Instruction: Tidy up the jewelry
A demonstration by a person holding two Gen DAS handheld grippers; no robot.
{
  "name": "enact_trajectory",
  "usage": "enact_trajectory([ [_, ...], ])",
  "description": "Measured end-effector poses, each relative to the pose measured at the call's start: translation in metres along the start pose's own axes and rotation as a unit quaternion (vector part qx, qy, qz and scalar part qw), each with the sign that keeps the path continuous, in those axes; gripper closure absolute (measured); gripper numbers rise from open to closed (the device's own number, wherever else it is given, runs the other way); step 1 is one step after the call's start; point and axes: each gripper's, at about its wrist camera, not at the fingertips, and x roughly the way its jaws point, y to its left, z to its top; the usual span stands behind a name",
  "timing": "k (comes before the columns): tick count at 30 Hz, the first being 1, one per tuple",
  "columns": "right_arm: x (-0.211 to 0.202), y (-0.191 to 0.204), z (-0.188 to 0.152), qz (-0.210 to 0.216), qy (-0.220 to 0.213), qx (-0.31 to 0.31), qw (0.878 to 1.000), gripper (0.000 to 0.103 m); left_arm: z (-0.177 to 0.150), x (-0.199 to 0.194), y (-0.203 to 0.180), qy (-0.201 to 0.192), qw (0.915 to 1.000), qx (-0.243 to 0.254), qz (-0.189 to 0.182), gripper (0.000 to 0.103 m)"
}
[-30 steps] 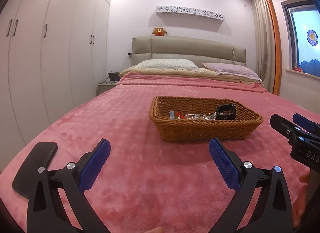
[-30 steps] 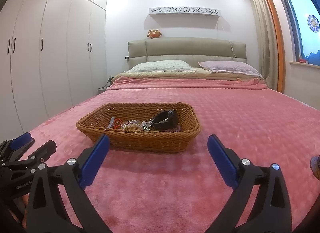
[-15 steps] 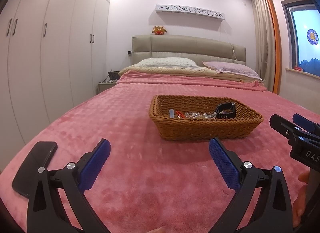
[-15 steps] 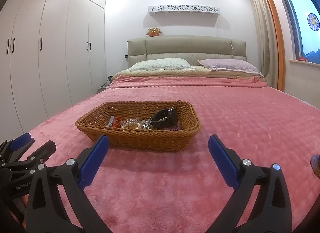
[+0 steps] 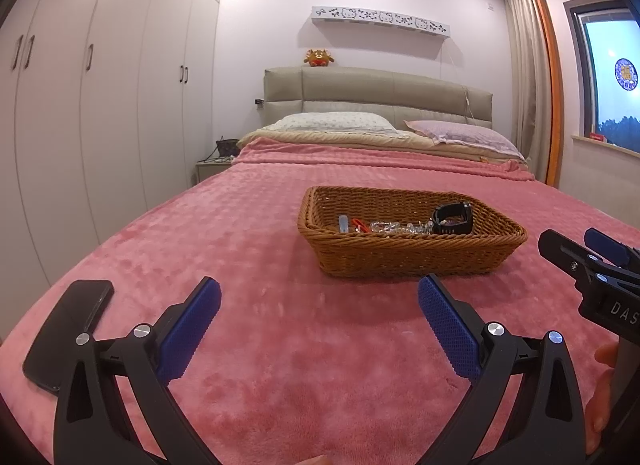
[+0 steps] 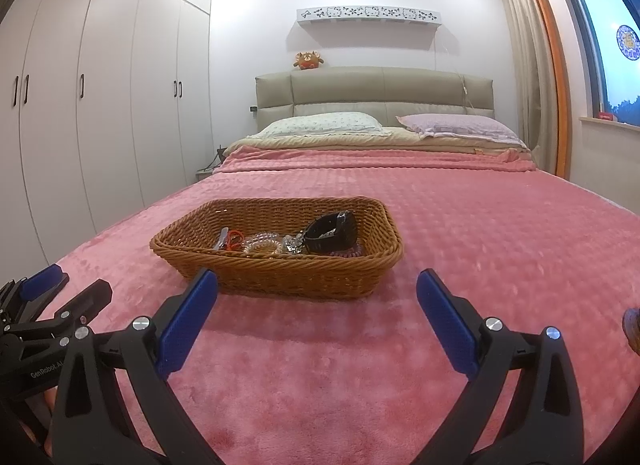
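A brown wicker basket sits on the pink bedspread ahead of both grippers. In it lie a black watch, clear bead bracelets, a red-orange piece and a purple coil band. My left gripper is open and empty, low over the bedspread short of the basket. My right gripper is open and empty, just short of the basket's near wall. Each gripper shows at the edge of the other's view.
A black phone lies on the bedspread at the left. A brown round object shows at the right edge. Pillows and headboard stand at the far end. White wardrobes line the left wall.
Both views have shifted only slightly. The basket sits a touch nearer in the right wrist view. Both grippers stay open and empty.
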Motion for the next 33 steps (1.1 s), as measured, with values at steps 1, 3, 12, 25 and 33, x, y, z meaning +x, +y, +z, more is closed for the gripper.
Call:
enact_trajectory([
  [1,0.0000,-0.0001,0.0001,0.000,0.000,0.000,1.000,0.008,0.0002,0.0001,0.0000,0.000,1.0000,0.000,0.000,0.007],
  [3,0.0001,-0.0004,0.0000,0.001,0.000,0.001,1.000,0.008,-0.0001,0.0001,-0.0002,0.000,1.0000,0.000,0.000,0.007],
  [12,0.0013,-0.0004,-0.0001,0.000,0.001,0.003,1.000,0.008,0.0002,0.0000,0.0000,0.000,1.0000,0.000,0.000,0.007],
  [25,0.0020,-0.0006,-0.0006,0.000,0.004,0.005,1.000,0.008,-0.0011,0.0002,-0.0010,0.003,1.0000,0.001,-0.004,0.007],
  [33,0.0021,-0.0004,-0.0006,-0.001,0.004,0.005,1.000,0.008,-0.0007,-0.0002,-0.0020,0.002,1.0000,0.001,-0.003,0.007],
])
